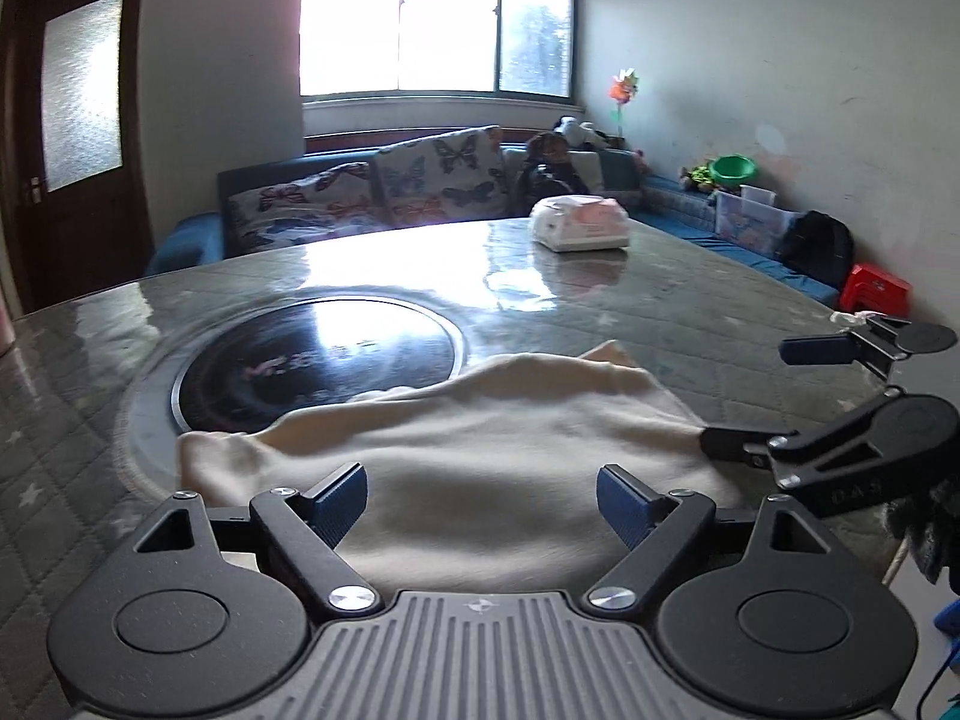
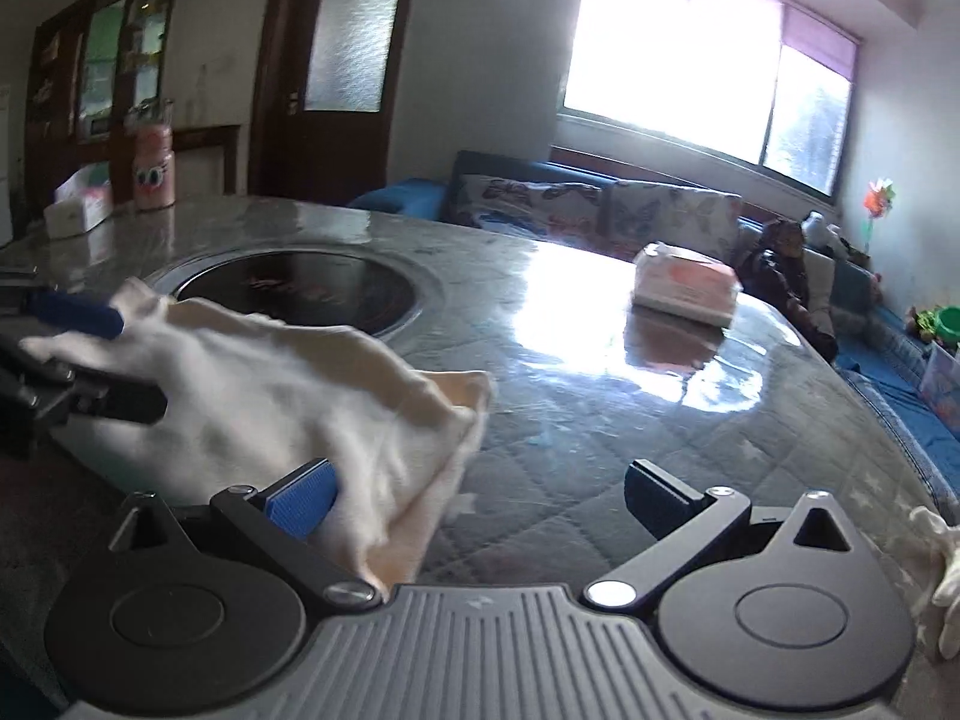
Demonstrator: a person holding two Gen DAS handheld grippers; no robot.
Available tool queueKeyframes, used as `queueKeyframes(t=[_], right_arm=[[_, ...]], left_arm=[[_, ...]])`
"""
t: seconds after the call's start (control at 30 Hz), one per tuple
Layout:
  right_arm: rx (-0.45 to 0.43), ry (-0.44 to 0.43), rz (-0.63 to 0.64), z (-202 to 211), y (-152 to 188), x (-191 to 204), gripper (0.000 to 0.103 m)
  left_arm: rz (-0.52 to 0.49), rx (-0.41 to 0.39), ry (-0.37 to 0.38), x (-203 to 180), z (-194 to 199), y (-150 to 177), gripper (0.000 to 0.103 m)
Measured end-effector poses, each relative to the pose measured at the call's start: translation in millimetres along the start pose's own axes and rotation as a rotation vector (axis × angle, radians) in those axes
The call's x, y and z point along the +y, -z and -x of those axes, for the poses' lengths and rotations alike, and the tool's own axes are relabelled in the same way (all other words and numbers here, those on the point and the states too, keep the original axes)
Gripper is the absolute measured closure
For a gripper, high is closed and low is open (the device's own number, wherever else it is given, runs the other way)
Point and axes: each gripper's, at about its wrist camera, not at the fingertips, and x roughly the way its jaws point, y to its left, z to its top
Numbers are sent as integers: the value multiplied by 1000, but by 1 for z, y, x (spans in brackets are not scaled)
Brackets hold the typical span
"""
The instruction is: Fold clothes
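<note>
A: A bright living room, window and a blue sofa behind, and a glossy quilted table [image 1: 660, 312] with a round black cooktop [image 1: 318, 354] set into it. Where's the garment?

B: The cream cloth [image 1: 480, 450] lies on the table right ahead of the left tongs [image 1: 480, 495], spilling between and under their spread fingers. They're released, gripping nothing.

A: And the right tongs [image 2: 480, 495]?

B: Also released, fingers wide apart. From their own camera the cloth sits ahead and to the left; its near fold drapes against the left blue pad [image 2: 303, 498], but nothing is pinched. In the left camera one right finger touches the cloth's right edge, the other stands clear of it.

A: Which way does it run?

B: Its long axis seems to lie crosswise to the left tongs, one end by the cooktop rim, the other at the right tongs. It's rumpled, with a corner poking away from the tongs toward the tissue pack [image 1: 579, 222].

A: So who's nearer?

B: The left tongs are over its middle; the right tongs sit at its end. I'd judge each should take an end before folding across.
</note>
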Motion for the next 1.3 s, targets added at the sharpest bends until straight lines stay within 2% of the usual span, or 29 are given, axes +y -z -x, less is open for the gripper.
queueKeyframes(t=[0.1,0.23,0.53,0.7,0.83,1.13,1.3], right_arm=[[26,15,-10,-7,4,-6,0],[18,3,-26,-5,2,-8,0],[37,11,11,-20,-3,-7,0],[21,0,34,-31,-19,-4,0],[9,-12,49,-43,-35,0,0],[86,-27,85,-86,-44,12,0],[97,-24,83,-89,-46,11,0]], left_arm=[[-8,6,8,-7,-8,-1,17],[-7,21,11,-13,-16,1,17],[-20,31,18,-14,-20,6,17],[17,-8,2,4,-15,-7,17],[82,4,-47,29,-21,-12,19],[203,45,-122,80,-31,-12,19],[216,61,-137,91,-30,-7,22]])
